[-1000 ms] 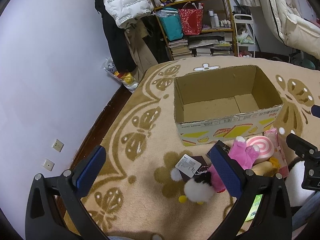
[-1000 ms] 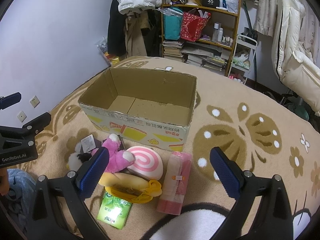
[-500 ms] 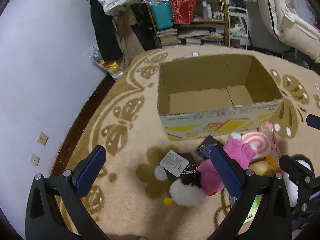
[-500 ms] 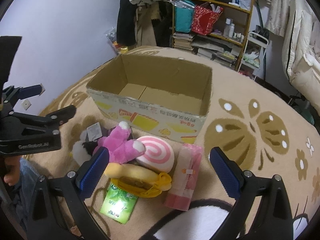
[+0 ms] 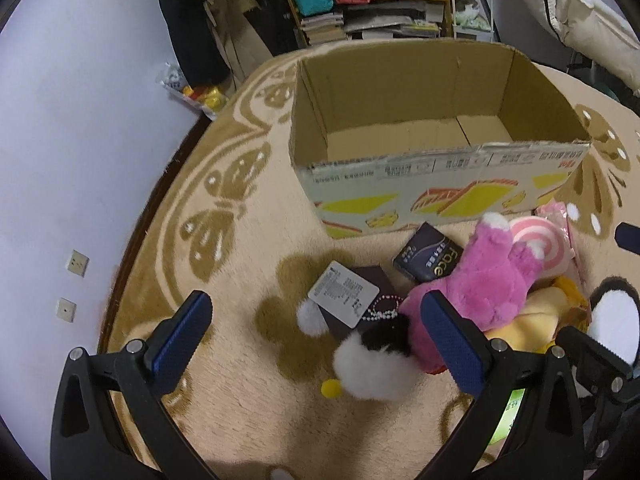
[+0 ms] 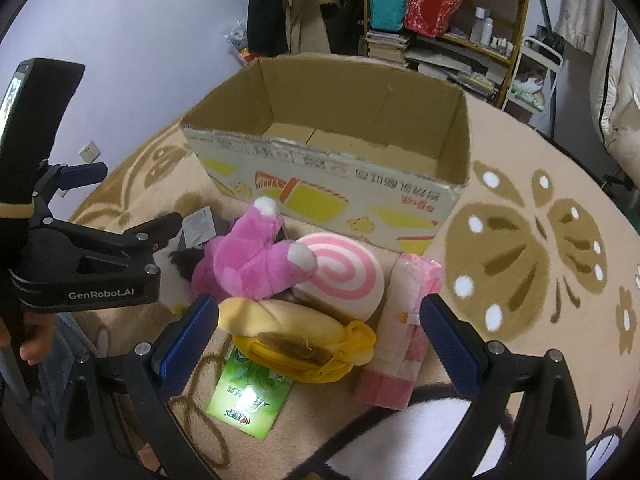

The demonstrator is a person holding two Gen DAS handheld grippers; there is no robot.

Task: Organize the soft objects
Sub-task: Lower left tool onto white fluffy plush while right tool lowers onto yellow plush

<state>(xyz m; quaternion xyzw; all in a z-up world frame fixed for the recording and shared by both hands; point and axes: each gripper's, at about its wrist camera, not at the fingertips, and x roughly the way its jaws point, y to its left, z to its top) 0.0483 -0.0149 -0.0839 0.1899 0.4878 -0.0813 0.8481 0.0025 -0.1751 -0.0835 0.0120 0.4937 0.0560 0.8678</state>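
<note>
An empty cardboard box stands open on the rug. In front of it lies a pile of soft things: a pink plush, a pink-and-white swirl cushion, a yellow plush, and a white-and-black fluffy toy. My left gripper is open just above the fluffy toy. My right gripper is open, low over the yellow plush. Both are empty.
A pink wrapped pack, a green packet, a dark "face" box and a tagged dark item lie among the toys. A purple wall runs on the left; cluttered shelves stand behind the box.
Both grippers have moved forward and down toward the pile; the box and toys look larger. The left gripper now shows at the left of the right wrist view. Nothing has been grasped.
</note>
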